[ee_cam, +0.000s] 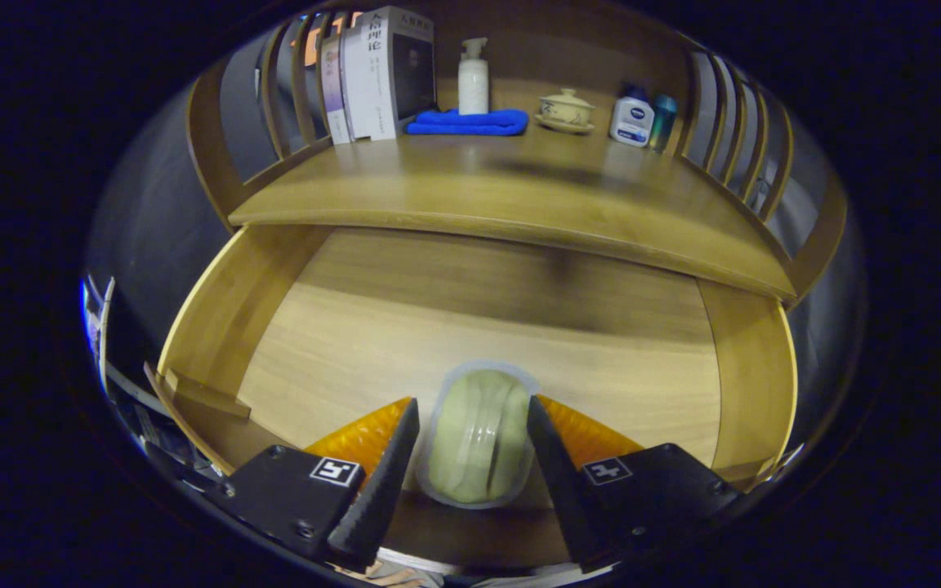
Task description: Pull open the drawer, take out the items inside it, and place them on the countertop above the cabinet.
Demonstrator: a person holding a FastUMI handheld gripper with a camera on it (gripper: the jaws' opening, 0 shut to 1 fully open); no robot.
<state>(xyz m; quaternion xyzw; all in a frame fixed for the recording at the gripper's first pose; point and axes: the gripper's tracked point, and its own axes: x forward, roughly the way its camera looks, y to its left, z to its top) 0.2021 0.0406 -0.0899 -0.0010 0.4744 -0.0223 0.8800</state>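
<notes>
The drawer (511, 327) stands pulled open beneath the countertop (519, 192), its wooden floor exposed. 1 item lies in it near the front: a pale green food piece in a clear plastic pack (480, 437), resting on the drawer floor. The gripper (474, 429) sits low over the front of the drawer with its 2 fingers on either side of the pack; the left finger (385, 474) and the right finger (552, 465) each appear to touch the pack's edges, so the jaws are clasped on it, though firm pressure cannot be confirmed. On the countertop, along the rear, stand several upright books (376, 73), a folded blue cloth (470, 122), a white pump bottle (473, 77) just behind the cloth, a lidded ceramic cup on a saucer (565, 110), and 2 small bottles (642, 118) to its right.
</notes>
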